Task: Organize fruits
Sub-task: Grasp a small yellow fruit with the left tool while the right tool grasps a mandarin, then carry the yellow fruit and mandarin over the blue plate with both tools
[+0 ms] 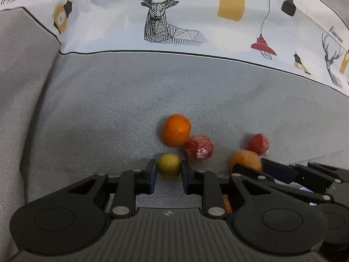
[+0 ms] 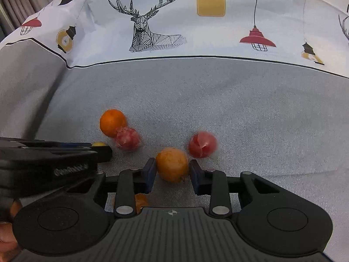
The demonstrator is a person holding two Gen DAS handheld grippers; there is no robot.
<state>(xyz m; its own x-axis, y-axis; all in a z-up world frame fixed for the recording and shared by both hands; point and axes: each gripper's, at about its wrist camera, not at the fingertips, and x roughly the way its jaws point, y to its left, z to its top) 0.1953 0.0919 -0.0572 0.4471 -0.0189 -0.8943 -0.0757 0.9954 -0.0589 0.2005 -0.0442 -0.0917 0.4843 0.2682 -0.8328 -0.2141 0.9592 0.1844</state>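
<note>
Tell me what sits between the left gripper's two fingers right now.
A small yellow-green fruit sits between the left gripper fingers, seen in the left wrist view. Contact is unclear.

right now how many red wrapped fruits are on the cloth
2. One red wrapped fruit touches the far orange; the other sits just beyond the orange between the right gripper fingers. More may be hidden.

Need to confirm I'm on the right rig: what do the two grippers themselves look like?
Both match: the left gripper and right gripper have matte black linkage arms with silver pivot pins, dark blue finger pads, round black side housings and a ribbed grey centre plate bearing a small compass-like logo. Embossed lettering marks the left gripper's side, illegible. No cables or sleeves visible.
</note>
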